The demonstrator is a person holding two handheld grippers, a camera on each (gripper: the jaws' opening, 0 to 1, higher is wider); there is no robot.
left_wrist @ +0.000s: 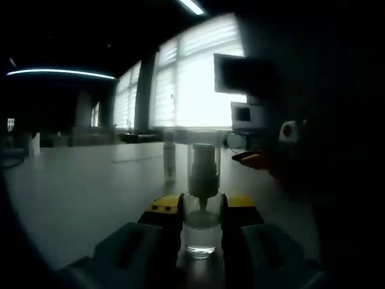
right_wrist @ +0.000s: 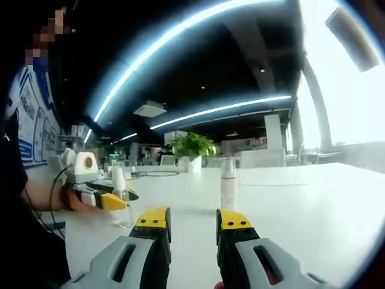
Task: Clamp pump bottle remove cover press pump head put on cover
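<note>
Big office hall, strip lights overhead, bright windows with blinds, a potted plant (right_wrist: 191, 147) far back. White table (right_wrist: 289, 205) underneath everything.

Left gripper (left_wrist: 203, 232) closed on a small clear pump bottle (left_wrist: 201, 232), jaws pressed to both sides of its lower body, bottle upright on the table. Clear cover (left_wrist: 203, 165) apparently on over the white pump head; hard to be sure against the window glare. Seen from the right gripper view as well, the bottle (right_wrist: 122, 201) standing at the left, clamped between yellow-tipped jaws.

Right gripper (right_wrist: 191, 226) open, jaws parted with nothing between them, hovering low over the table, well apart from the bottle. Beyond it a second bottle (right_wrist: 228, 182), tall, white, capped, standing free.

Likely next: bring the right gripper across to pull the cover off.

Risks from here:
- Mistaking the tall white bottle ahead for the target, since it sits straight in line with the open jaws.
- Pulling the cover at an angle and tipping or twisting the clear bottle in the clamp; smooth, narrow body, so probably slippery.
- Squeezing the thin cover too hard and deforming it.
</note>
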